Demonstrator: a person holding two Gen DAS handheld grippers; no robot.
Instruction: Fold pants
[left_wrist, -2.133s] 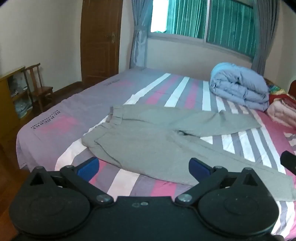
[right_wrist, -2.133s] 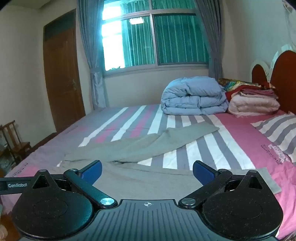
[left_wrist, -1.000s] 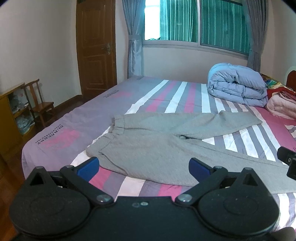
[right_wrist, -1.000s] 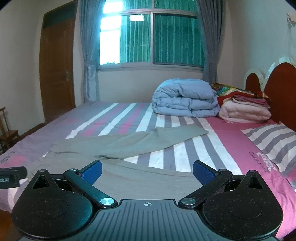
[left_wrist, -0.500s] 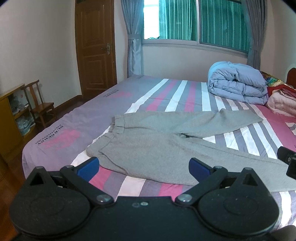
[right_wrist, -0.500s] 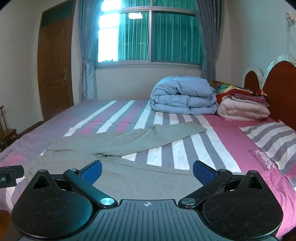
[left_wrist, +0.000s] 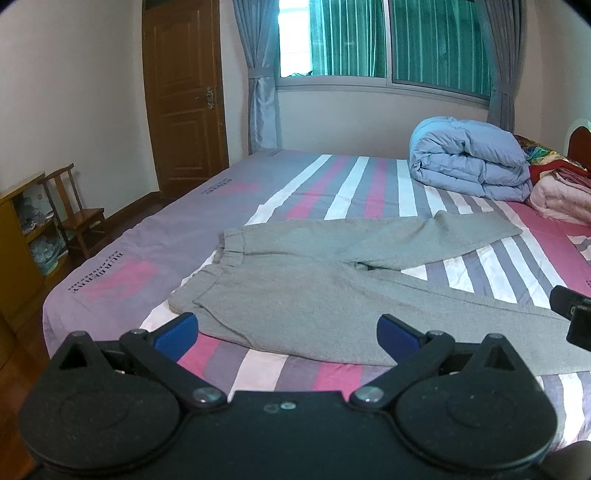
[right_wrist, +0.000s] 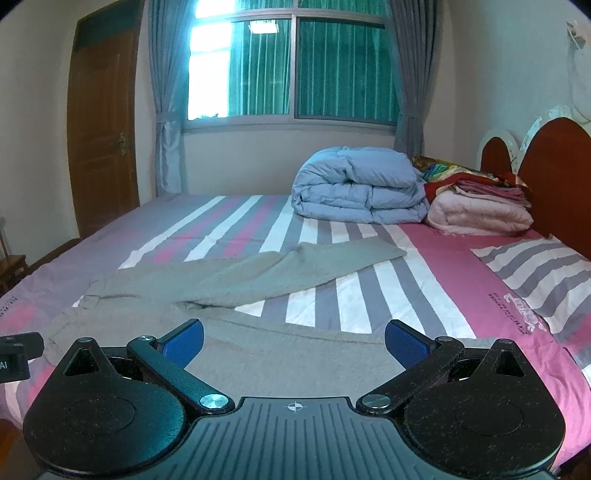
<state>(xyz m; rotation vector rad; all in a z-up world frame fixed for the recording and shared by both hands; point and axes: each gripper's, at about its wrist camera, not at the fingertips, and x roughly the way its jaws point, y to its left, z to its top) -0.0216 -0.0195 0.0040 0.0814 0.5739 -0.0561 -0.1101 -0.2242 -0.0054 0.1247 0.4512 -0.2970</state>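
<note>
Pants: we saw the grey pants (left_wrist: 295, 280) lying flat on the striped bed (left_wrist: 155, 236), legs splayed apart.
Left gripper (left_wrist: 288, 330): we held it spread wide over the waistband end, gripping nothing.
Right gripper (right_wrist: 293, 341): spread wide above the near leg, empty.
Duvet: a folded blue duvet (right_wrist: 358, 184) sat near the headboard (right_wrist: 554, 166).

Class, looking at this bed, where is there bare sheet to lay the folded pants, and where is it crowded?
Free: striped sheet between the grey sweatpants and window wall, and the lilac foot end. Crowded: headboard corner, with the folded blue duvet and pink blanket stack.
</note>
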